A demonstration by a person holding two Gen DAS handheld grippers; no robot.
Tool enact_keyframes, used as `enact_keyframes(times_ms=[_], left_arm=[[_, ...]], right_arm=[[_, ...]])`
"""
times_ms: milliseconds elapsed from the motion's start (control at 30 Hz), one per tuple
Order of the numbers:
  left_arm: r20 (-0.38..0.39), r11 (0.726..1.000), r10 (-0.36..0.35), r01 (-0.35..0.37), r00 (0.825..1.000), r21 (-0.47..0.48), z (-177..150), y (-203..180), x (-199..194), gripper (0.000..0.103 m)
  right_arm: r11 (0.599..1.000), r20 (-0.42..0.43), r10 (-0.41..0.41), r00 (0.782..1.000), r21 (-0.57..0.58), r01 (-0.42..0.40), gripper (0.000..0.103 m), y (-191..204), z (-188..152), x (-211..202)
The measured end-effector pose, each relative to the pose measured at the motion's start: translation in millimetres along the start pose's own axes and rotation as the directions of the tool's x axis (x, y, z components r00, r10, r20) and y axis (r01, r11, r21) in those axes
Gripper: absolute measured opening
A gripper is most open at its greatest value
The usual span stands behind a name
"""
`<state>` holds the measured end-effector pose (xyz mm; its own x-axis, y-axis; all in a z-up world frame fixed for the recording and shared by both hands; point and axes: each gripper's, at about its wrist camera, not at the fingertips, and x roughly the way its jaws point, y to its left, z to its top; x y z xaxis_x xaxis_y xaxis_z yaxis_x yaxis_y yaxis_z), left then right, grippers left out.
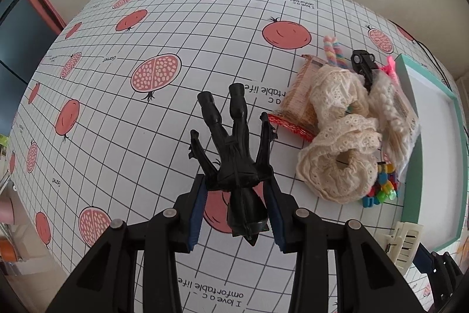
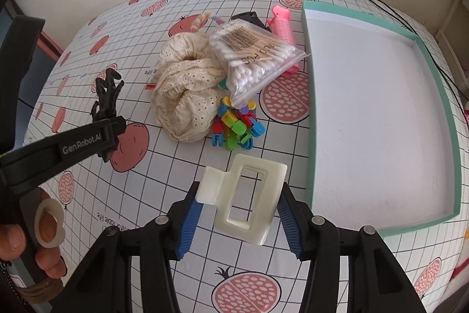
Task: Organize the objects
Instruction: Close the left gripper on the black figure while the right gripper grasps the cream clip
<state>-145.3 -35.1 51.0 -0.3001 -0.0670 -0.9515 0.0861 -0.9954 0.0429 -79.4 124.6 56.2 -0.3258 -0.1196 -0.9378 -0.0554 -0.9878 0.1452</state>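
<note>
A mint-green shallow box [image 2: 381, 113] sits open on a pomegranate-print tablecloth [image 1: 123, 113]. Just left of the box lies a heap: cream lace fabric [image 2: 187, 96], a bag of cotton swabs [image 2: 252, 52], coloured plastic clips [image 2: 237, 128]. Nearer than the heap, beside the box, the right gripper [image 2: 239, 213] clamps a cream hair claw [image 2: 243, 201]. Farther left of the box, the left gripper [image 1: 237, 213] grips a black action figure [image 1: 234, 154].

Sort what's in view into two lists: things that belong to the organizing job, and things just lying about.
Job:
left hand-held gripper shut on black figure
right hand-held gripper shut on cream clip
teal box
swab bag
lace cloth
coloured clips
pink roller
toy car
snack packet

Lying about:
tablecloth
black cable
</note>
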Motion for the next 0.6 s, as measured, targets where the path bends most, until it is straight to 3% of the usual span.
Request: enact_keyframes(times_ms=[400, 600], left_arm=[[0.050, 1.000, -0.004, 0.003, 0.999, 0.010, 0, -5, -18, 0.041], [0.084, 0.999, -0.046, 0.045, 0.995, 0.016, 4, -17, -32, 0.041]], right_arm=[[0.999, 0.045, 0.014, 0.999, 0.029, -0.015, 0.053, -4, 12, -5], [0.996, 0.084, -0.006, 0.996, 0.087, -0.001, 0.053, -32, 21, -13]])
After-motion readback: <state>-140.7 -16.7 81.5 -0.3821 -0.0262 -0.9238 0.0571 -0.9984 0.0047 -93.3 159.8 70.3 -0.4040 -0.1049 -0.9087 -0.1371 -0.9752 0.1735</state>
